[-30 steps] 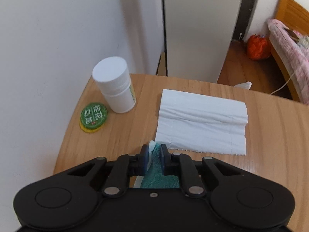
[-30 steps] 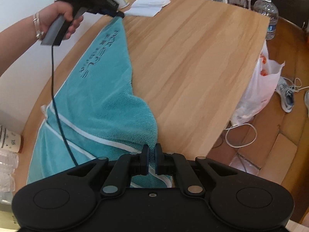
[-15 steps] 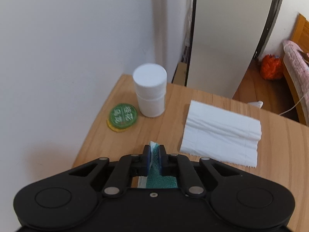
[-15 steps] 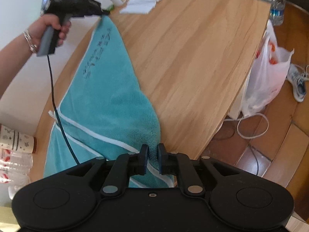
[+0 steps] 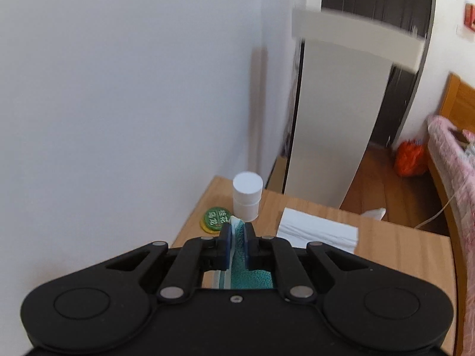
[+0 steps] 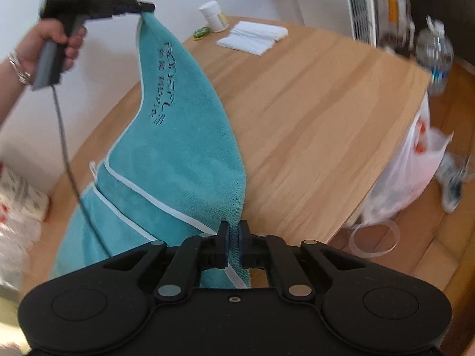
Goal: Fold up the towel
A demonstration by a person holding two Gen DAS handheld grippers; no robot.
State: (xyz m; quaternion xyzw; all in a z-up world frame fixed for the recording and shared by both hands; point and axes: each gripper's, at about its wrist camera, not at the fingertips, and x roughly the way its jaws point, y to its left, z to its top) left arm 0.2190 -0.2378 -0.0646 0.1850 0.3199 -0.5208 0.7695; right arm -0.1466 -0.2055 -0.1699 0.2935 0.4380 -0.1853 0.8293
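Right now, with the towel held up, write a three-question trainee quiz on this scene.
1. True or false: both tools grip the teal towel.
2. The left tool holds the towel's corner: A) flat on the table B) raised above the table.
3. What lies flat beside the white bottle, toward the wall?

Key: 1. True; the right tool is shut on an edge too. 2. B. 3. A green lid.

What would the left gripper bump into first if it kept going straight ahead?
Probably the white bottle, straight beyond the left gripper and its pinched towel; depth is unclear.
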